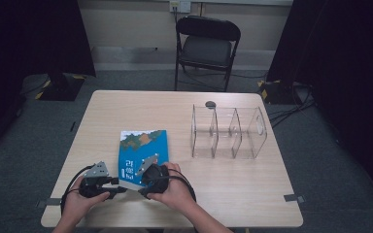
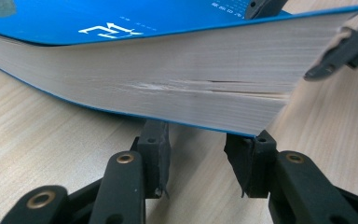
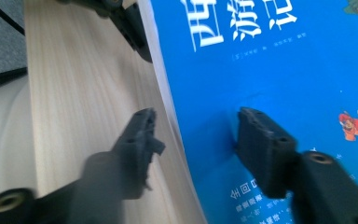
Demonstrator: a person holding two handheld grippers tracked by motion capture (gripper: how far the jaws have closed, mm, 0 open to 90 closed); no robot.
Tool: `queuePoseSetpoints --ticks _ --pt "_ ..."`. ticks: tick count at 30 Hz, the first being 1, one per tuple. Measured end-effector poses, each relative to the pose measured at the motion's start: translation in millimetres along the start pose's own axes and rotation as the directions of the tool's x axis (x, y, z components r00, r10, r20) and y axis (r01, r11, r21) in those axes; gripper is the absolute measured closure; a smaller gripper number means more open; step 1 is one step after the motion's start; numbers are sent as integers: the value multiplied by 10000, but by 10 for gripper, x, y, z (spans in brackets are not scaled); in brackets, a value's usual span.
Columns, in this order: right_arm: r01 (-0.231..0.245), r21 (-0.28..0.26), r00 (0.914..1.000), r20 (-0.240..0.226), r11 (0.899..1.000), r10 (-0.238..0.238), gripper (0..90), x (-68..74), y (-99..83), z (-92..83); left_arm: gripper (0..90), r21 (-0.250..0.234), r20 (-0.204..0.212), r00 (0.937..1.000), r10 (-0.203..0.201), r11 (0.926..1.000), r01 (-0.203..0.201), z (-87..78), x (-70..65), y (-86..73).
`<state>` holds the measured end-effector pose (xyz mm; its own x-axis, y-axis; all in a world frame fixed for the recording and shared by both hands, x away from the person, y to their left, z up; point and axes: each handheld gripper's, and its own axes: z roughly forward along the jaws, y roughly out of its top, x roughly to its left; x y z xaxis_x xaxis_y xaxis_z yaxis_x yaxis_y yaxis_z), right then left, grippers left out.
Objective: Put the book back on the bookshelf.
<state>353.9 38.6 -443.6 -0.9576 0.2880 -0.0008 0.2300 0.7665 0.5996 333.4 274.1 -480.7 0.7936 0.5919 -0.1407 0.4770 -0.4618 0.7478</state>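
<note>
A thick book with a blue cover lies on the wooden table, near its front edge. Its near-left corner is tilted up off the wood. My left gripper points right at that corner. In the left gripper view its jaws stand apart, tips tucked under the page block, nothing pinched between them. My right gripper straddles the same edge. One of its jaws is over the blue cover and the other over the table, gripper open around the edge.
A clear plastic organizer with three compartments stands upright at the right middle of the table. A small dark disc lies behind it. Beyond the far edge stands a black folding chair. Cables trail across the floor at right.
</note>
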Motion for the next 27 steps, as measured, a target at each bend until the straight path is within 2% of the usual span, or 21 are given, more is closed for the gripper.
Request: queuePoseSetpoints --ticks 2,4,8,10,11,15,16,18,19,20,23,26,27 --pt "499 138 9978 423 9987 -504 281 26 -40 45 600 17 -15 10000 41 10000 -41 -4 -3 11" --pt "667 -33 9950 753 9978 -663 250 46 -72 91 600 20 -8 10000 22 10000 -22 -2 -2 8" --pt "1072 -79 9831 1501 9942 -1048 191 89 -92 178 597 64 -36 10000 25 10000 -25 -5 -8 11" --pt "1510 -120 9695 1970 9885 -1457 183 111 -95 238 595 81 71 10000 11 10000 -11 -7 -5 12" --pt "1552 -206 9660 2124 9877 -1474 184 115 -94 261 595 48 83 10000 -19 10000 18 -9 -8 14" --pt "1883 -153 9409 2895 9820 -1759 185 132 -89 352 592 146 159 9999 -39 9999 37 -18 -9 20" --pt "2028 -104 9347 3003 9792 -1904 187 138 -90 368 592 149 154 9999 -37 9999 34 -17 -7 18" --pt "2082 -91 9296 3129 9780 -1949 192 151 -91 385 588 228 221 9998 -12 9997 7 -13 1 14" --pt "2259 -54 9228 3217 9741 -2122 205 163 -94 393 587 231 210 9998 16 9997 -21 -10 4 13" --pt "2418 7 9198 3183 9703 -2294 221 164 -92 388 585 247 194 9998 9 9997 -13 -12 5 13" --pt "2390 216 9215 3101 9708 -2338 269 168 -62 366 566 215 267 9996 -59 9998 53 -8 -1 25" --pt "2478 266 9226 2985 9684 -2443 404 178 -31 310 563 52 371 9993 -16 10000 14 0 -11 38" --pt "2463 275 9227 2991 9688 -2431 425 179 -25 298 563 38 340 9994 16 10000 -17 7 -23 50"
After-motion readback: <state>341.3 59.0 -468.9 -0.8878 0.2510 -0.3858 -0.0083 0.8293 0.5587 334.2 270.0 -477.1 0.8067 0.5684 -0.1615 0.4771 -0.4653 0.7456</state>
